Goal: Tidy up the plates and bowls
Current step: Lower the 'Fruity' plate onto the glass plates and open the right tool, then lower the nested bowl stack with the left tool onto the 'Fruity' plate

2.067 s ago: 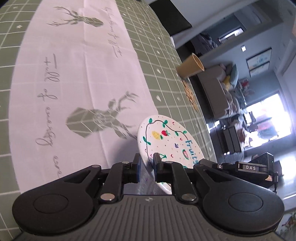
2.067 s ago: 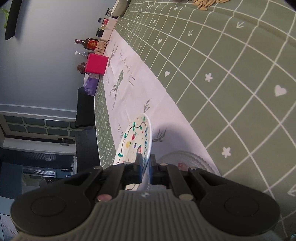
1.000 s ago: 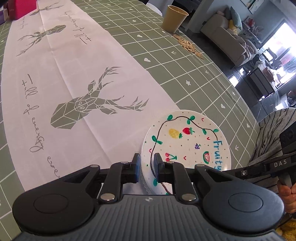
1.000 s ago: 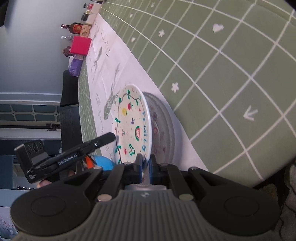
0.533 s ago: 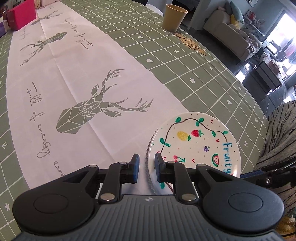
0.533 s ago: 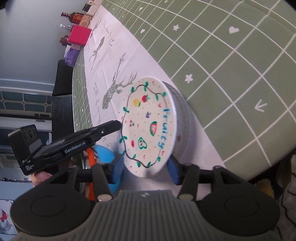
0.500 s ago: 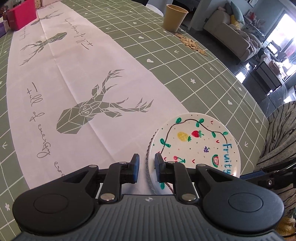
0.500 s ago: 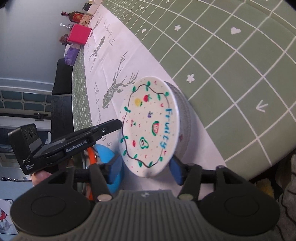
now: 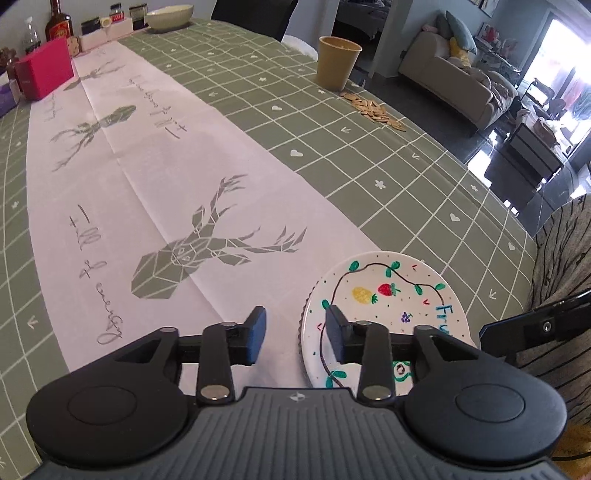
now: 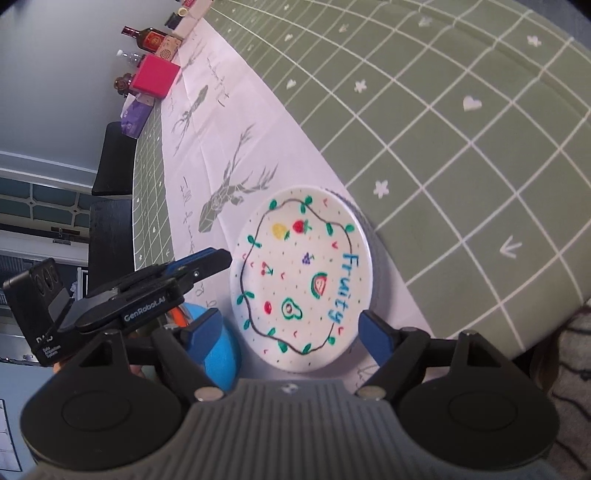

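A long table (image 9: pixel 388 122) covered by a green checked cloth is seen, with a white runner (image 9: pixel 155 173) printed with deer heads laid along its length. At the far left corner of the table a pink box (image 9: pixel 44 74) is set, with bottles (image 9: pixel 57 22) and small jars behind it near the far edge, and a pale bowl (image 9: pixel 169 16) is placed further along that edge. Toward the right edge a tan cup (image 9: pixel 338 62) is stood upright, with scattered seeds (image 9: pixel 373 110) just beside it. At the near edge of the table the fruit-painted plate (image 9: pixel 384 314) is found, lying flat on top of a second dish (image 9: pixel 303 321) of which only a ribbed rim is visible at its left side. The left gripper (image 9: pixel 295 332) is held over the plate's left rim with its jaws opening; the right pad is above the plate's face and the left pad is above the runner, and no pressure on the rim is seen. In the right wrist view the right gripper (image 10: pixel 288 336) is shown with its jaws opening wide, one pad at either side of the plate's near edge and clear of it, so the plate is released. A blue rounded object (image 10: pixel 221 354) is seen beyond the table's near edge, partly hidden.
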The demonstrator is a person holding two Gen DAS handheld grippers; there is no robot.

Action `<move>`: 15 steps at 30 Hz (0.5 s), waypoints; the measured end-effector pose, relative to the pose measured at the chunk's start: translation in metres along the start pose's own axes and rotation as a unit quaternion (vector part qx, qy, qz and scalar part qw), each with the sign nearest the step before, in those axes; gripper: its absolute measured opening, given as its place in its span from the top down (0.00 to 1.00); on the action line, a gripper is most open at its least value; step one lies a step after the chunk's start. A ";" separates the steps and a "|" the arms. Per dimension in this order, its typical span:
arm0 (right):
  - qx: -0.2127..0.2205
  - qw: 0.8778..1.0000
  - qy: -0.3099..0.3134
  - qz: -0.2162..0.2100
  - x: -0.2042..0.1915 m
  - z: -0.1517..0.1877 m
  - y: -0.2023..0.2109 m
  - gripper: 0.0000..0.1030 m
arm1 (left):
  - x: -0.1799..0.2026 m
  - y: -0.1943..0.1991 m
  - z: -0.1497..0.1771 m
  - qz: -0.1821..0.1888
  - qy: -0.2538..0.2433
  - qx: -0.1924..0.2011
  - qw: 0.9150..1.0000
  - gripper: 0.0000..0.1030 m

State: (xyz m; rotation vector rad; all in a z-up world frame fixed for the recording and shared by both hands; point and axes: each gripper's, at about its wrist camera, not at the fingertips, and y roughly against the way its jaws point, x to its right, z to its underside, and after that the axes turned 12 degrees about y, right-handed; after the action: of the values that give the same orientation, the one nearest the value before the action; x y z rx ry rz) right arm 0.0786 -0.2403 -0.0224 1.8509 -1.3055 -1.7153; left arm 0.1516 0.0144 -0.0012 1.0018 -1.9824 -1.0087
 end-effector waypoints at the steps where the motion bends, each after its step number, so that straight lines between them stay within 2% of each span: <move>1: 0.002 1.000 0.007 0.001 -0.002 -0.001 0.001 0.18 | 0.001 0.006 -0.002 -0.001 0.000 0.011 1.000 0.48; 4: 0.007 0.999 0.030 -0.015 -0.007 -0.004 0.004 0.15 | -0.002 0.028 -0.008 -0.011 0.032 0.054 0.998 0.40; 6: 0.021 0.998 0.050 -0.020 -0.012 -0.003 0.011 0.14 | -0.005 0.046 -0.010 -0.013 0.073 0.083 0.994 0.32; 8: 0.040 0.996 0.081 -0.014 -0.020 -0.002 0.016 0.12 | -0.006 0.063 -0.008 -0.017 0.098 0.107 0.989 0.30; 12: 0.062 0.987 0.149 0.000 -0.041 -0.002 0.018 0.09 | 0.009 0.093 0.006 -0.076 0.071 0.171 0.980 0.25; 15: 0.077 0.981 0.178 -0.017 -0.052 0.004 0.015 0.03 | 0.017 0.108 0.019 -0.119 0.082 0.193 0.971 0.23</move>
State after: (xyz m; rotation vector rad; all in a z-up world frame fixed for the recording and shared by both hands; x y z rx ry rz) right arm 0.0752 -0.2072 0.0199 2.1552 -1.2917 -1.2459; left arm 0.0930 0.0491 0.0868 1.5133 -1.9925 -0.6430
